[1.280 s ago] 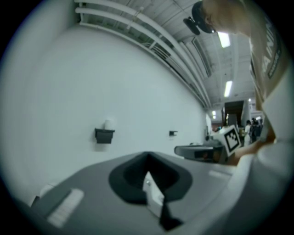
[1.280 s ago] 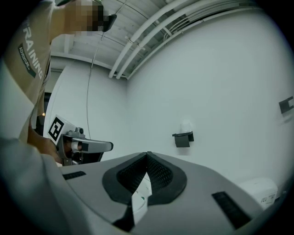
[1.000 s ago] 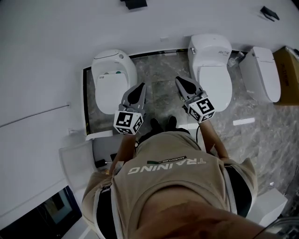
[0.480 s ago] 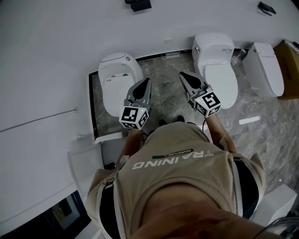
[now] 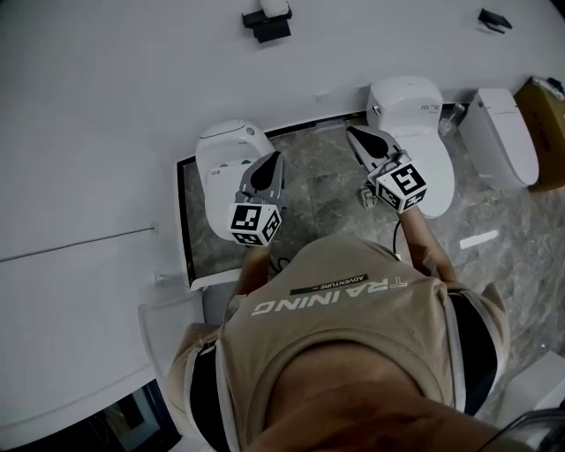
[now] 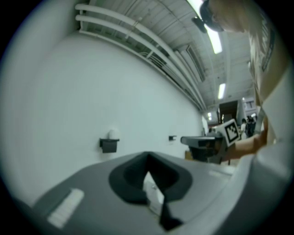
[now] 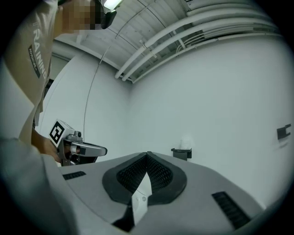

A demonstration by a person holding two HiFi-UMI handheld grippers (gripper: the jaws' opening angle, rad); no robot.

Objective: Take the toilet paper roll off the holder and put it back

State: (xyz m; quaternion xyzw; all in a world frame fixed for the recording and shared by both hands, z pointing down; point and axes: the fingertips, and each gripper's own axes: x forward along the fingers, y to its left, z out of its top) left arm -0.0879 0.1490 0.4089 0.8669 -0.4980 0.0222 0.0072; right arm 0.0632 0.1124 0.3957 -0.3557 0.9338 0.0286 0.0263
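L gripper & R gripper pointed level at far wall, both closed tight, empty; both nearer the holder than before.

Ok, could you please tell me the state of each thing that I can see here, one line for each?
Left gripper: shut, empty, pointing toward the wall.
Right gripper: shut, empty, pointing toward the wall.
Toilet paper roll: sitting on its holder, apart from both grippers.
Holder: on the wall, carrying the roll.
Left toilet: lid looks down.
Middle toilet: lid looks down.
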